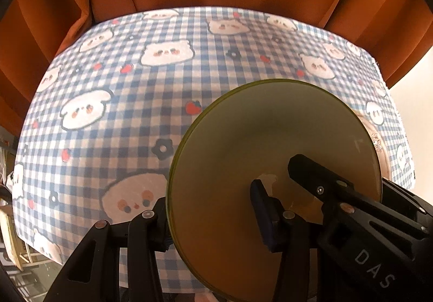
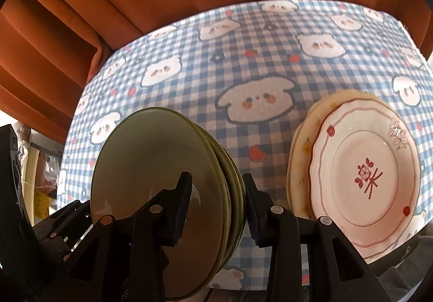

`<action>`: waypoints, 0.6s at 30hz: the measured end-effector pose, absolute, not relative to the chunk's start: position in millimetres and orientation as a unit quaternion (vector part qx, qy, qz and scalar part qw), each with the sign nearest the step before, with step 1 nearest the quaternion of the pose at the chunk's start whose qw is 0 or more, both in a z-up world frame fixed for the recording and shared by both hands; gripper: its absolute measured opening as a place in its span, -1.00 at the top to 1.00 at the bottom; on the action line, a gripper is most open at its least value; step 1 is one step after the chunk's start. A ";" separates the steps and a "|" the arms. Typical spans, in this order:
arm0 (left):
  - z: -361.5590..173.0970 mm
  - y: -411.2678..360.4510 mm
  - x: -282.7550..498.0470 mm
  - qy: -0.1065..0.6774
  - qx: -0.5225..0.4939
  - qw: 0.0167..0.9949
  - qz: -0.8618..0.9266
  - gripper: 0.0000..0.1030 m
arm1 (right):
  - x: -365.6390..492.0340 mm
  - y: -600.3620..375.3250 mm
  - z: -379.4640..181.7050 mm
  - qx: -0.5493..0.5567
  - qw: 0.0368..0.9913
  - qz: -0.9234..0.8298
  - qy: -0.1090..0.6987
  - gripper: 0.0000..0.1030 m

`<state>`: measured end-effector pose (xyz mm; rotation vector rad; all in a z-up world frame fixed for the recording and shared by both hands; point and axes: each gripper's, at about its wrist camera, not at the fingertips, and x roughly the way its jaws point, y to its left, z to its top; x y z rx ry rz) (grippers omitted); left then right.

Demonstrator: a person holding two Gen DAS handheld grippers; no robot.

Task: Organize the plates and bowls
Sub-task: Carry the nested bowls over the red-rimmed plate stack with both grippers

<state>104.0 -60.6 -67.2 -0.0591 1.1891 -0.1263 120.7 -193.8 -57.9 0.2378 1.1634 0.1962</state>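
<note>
Lower centre of the right wrist view, the right gripper [image 2: 216, 201] clamps green plates [image 2: 162, 180] on edge, likely for stacking; left gripper [image 1: 211, 210] fingers likewise pinch their rim.

Table under blue-checked cloth [image 2: 243, 71] (bear print); white floral plates [image 2: 362, 166] stacked near right edge.

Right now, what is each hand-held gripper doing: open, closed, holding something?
Left hand-held gripper: closed on the green plates.
Right hand-held gripper: closed on the same green plates, gripping the stack's edge.
</note>
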 end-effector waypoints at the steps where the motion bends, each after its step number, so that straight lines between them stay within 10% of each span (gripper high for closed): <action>1: -63.6 -58.1 103.9 0.557 -0.027 0.828 -0.061 0.07 | 120.1 -192.0 -53.4 0.114 0.826 0.090 0.544 0.19; 18: -49.7 -38.5 93.4 0.537 -0.028 0.839 -0.079 0.07 | 103.0 -168.9 -30.5 0.125 0.844 0.074 0.516 0.19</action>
